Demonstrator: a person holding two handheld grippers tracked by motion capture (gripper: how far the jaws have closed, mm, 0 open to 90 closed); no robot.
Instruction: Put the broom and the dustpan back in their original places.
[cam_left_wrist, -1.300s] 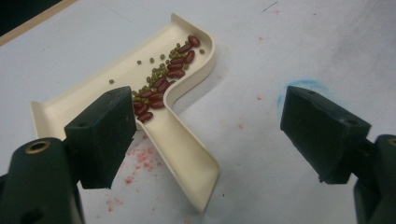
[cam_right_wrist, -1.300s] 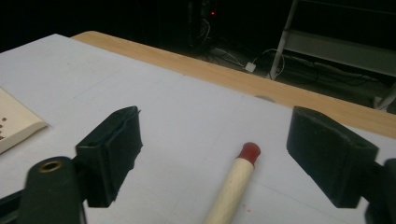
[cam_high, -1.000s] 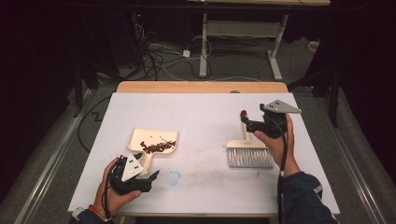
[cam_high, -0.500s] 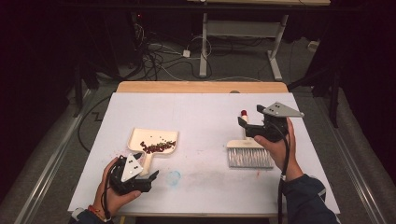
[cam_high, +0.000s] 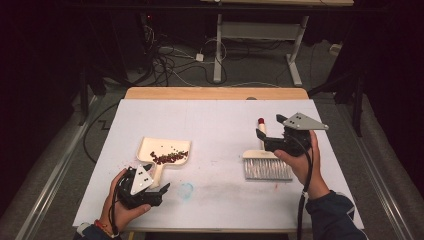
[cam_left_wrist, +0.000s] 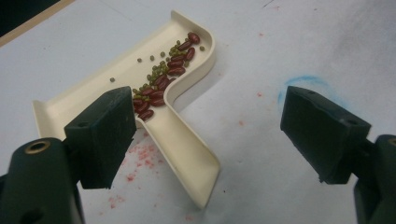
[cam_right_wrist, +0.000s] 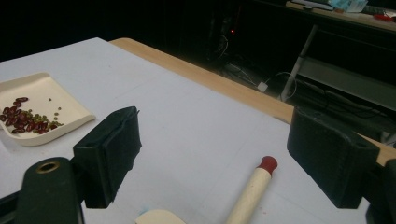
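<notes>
We work at a table (cam_high: 215, 120) covered with a white sheet, a strip of bare wood showing along its far edge, and around it the room is dark, with tangled cables on the grey floor (cam_high: 200, 60) and the white metal legs of another desk (cam_high: 295, 50) beyond. On the sheet near our left hand we see a faint blue chalk ring (cam_high: 186, 189) and a scatter of reddish specks (cam_left_wrist: 135, 161). The cream plastic dustpan (cam_high: 165, 155) lies left of centre, its tray holding a line of dark red beans and small green peas (cam_left_wrist: 163, 81), its handle pointing back toward us. Our left claw (cam_left_wrist: 210, 130) hovers low over the sheet with its jaws wide apart, and the dustpan's handle tip lies between them, nearer the left jaw, touching neither. The cream hand brush with pale bristles and a red-tipped handle (cam_high: 267, 165) lies right of centre, well apart from the dustpan. Our right claw (cam_right_wrist: 229, 154) is raised above it, jaws spread wide and holding nothing, the handle's red tip lying below and between them. The middle and far half of the sheet lie bare, and both tools sit well in from the table's edges.
</notes>
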